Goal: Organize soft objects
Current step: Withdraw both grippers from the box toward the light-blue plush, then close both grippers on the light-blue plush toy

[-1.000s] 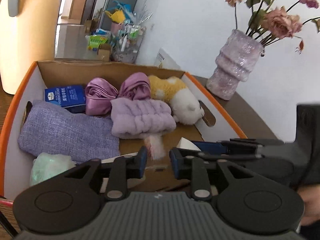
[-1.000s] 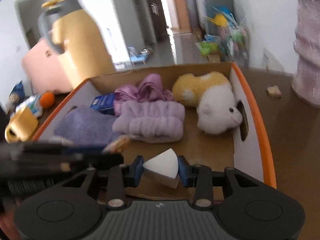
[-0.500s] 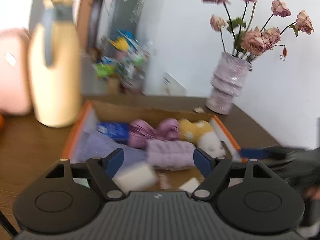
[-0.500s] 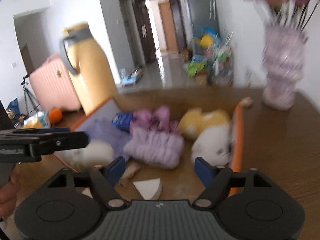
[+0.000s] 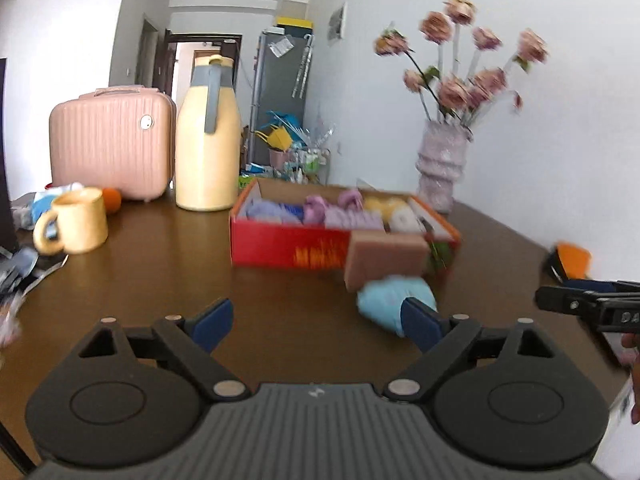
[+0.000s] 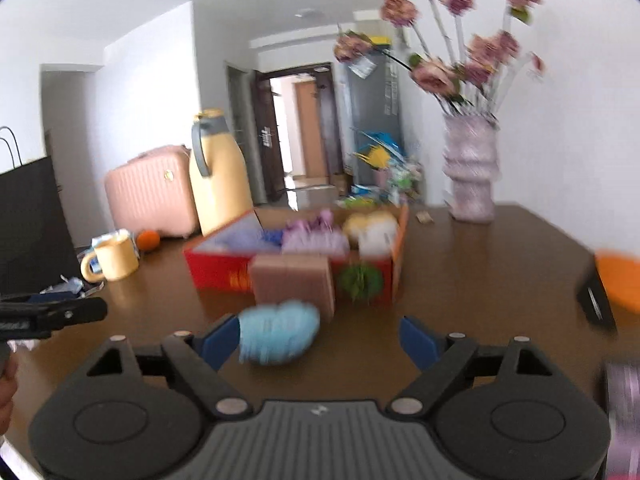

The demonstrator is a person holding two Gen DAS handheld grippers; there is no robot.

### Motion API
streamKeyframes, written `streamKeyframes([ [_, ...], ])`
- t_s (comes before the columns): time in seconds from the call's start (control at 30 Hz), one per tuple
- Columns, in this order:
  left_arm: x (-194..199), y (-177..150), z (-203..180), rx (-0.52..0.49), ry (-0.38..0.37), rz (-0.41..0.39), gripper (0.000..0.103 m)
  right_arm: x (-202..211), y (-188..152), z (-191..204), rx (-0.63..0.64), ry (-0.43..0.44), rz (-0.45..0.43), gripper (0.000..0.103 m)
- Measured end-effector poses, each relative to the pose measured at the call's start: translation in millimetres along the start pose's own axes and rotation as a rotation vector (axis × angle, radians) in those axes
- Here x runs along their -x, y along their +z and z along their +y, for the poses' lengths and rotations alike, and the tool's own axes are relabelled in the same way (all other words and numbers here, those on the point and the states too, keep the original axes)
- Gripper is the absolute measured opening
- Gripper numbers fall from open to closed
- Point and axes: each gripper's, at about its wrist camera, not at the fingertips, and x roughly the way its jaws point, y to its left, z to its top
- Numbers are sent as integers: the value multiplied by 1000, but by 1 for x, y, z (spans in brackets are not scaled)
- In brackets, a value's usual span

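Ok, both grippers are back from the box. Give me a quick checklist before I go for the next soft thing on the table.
1. Left gripper empty: ok, jaws opening, nothing between them.
2. Right gripper empty: ok, jaws opening; the blue fluffy thing lies by its left finger, not gripped.
3. Soft things left outside the box: not ok, the blue fluffy thing, a brown sponge block and a green fuzzy ball are on the table in front of it.
4. Room in the box: cannot tell, too blurred and low an angle.
5. Table between the grippers and the targets unobstructed: ok.
6. Picture sharp enough to aim: not ok, motion blur.
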Motion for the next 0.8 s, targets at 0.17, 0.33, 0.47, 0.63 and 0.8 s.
streamKeyframes([
  [0.17, 17, -19, -8, -20, -39, 44, 92, 17, -34, 18, -15, 43, 53, 85],
  [0.33, 16, -17, -7, 11, -49, 35, 92, 21, -33, 23, -28, 31, 35, 85],
  [0.47, 4, -18, -5, 25, -56, 57, 92, 13, -32, 21, -56, 36, 48, 82],
  [0.63, -34, -7, 4, 143, -104, 121, 86, -16, -25, 11, -122, 47, 77, 73],
  [0.8, -95, 14, 4, 200, -155, 186, 70, -63, -9, 0, -170, 68, 111, 65],
])
